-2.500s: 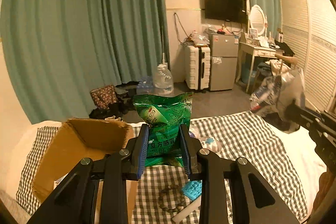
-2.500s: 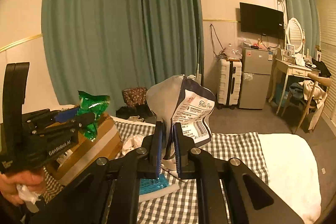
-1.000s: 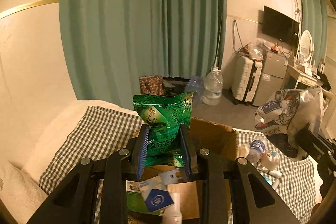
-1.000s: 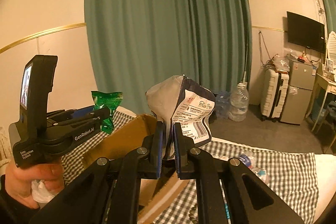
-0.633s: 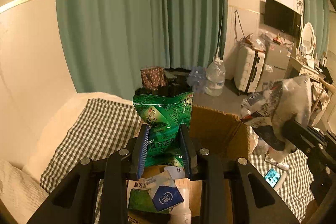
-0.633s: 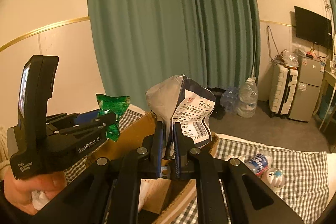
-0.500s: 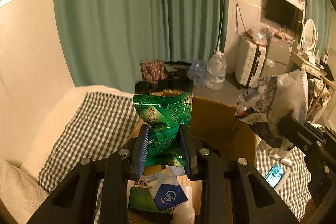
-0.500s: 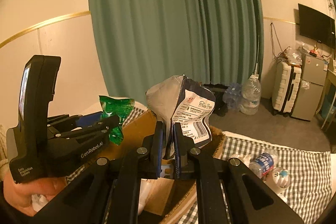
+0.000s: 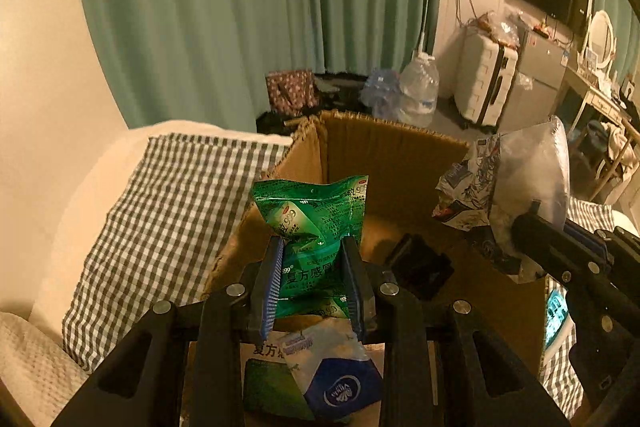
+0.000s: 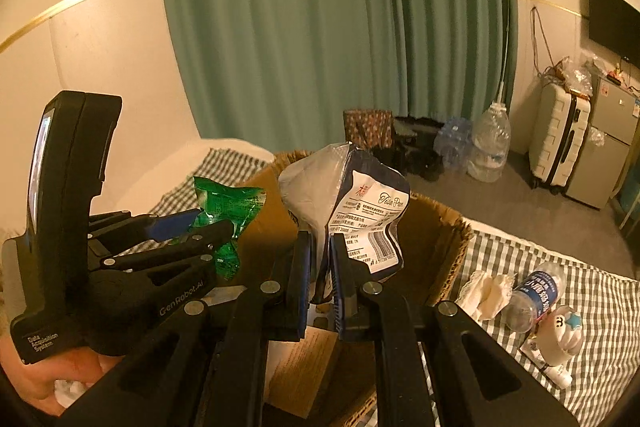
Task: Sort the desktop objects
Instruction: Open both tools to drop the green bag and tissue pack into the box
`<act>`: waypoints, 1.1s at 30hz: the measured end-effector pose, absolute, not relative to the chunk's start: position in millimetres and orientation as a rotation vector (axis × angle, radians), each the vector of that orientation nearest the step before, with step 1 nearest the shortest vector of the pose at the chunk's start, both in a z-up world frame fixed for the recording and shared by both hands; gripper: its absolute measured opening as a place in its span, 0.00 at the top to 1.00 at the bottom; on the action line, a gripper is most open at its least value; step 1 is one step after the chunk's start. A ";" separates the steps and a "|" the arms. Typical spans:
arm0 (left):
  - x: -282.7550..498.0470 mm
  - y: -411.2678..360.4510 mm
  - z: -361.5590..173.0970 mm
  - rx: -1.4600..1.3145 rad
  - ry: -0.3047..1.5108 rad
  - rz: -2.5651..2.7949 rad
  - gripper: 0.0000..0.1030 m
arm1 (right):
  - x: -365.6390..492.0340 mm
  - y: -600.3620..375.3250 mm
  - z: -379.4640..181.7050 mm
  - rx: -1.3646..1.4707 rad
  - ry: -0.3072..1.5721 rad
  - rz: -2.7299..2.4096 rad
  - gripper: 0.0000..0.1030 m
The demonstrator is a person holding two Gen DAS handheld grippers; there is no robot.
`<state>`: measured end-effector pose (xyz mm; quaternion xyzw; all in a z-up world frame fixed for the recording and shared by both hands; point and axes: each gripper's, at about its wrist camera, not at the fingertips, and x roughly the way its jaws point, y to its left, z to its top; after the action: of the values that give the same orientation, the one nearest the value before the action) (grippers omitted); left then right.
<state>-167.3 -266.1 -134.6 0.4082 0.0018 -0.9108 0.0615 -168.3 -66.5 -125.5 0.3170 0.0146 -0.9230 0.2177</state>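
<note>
My left gripper [image 9: 311,253] is shut on a green medicine packet [image 9: 316,223] and holds it over the open cardboard box [image 9: 396,155]. The packet also shows in the right wrist view [image 10: 226,217], with the left gripper [image 10: 208,225] at the left. My right gripper [image 10: 320,259] is shut on a grey and navy snack bag [image 10: 352,203] and holds it above the same box [image 10: 432,239]. In the left wrist view the bag [image 9: 516,183] and right gripper [image 9: 560,247] hang over the box's right side.
Inside the box lie a green packet [image 9: 272,387], a blue and white pouch [image 9: 340,375] and a black object [image 9: 420,267]. On the checked cloth [image 10: 600,291] right of the box lie a water bottle [image 10: 534,299], crumpled tissue [image 10: 486,291] and a small white toy [image 10: 560,335].
Both grippers have moved from over the cloth to above the box and tilted down toward its opening. Each still holds its bag.
</note>
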 end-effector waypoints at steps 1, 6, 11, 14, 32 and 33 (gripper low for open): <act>-170.0 -266.5 -137.2 1.250 0.006 -2.747 0.72 | -169.5 -68.6 -126.7 0.887 0.046 -2.555 0.91; -179.1 -266.8 -149.6 1.318 0.011 -2.723 0.70 | -179.3 -74.8 -139.0 0.952 0.075 -2.521 0.91; -177.4 -265.6 -146.6 1.308 -0.008 -2.722 0.54 | -179.5 -76.6 -142.2 0.953 0.096 -2.521 0.86; -174.6 -268.8 -141.6 1.289 0.015 -2.720 0.47 | -174.8 -76.4 -140.8 0.939 0.084 -2.532 0.81; -153.7 -246.9 -91.2 1.101 -0.005 -2.848 0.22 | -137.4 -21.7 -81.2 0.754 0.046 -2.710 0.36; -152.7 -242.7 -88.4 1.092 -0.015 -2.859 0.21 | -134.4 -16.0 -77.0 0.741 0.045 -2.723 0.36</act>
<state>-152.7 -242.7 -88.4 0.3565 -0.0050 -0.9334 0.0404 -134.4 -16.0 -77.0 0.2592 0.0158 -0.9525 0.1590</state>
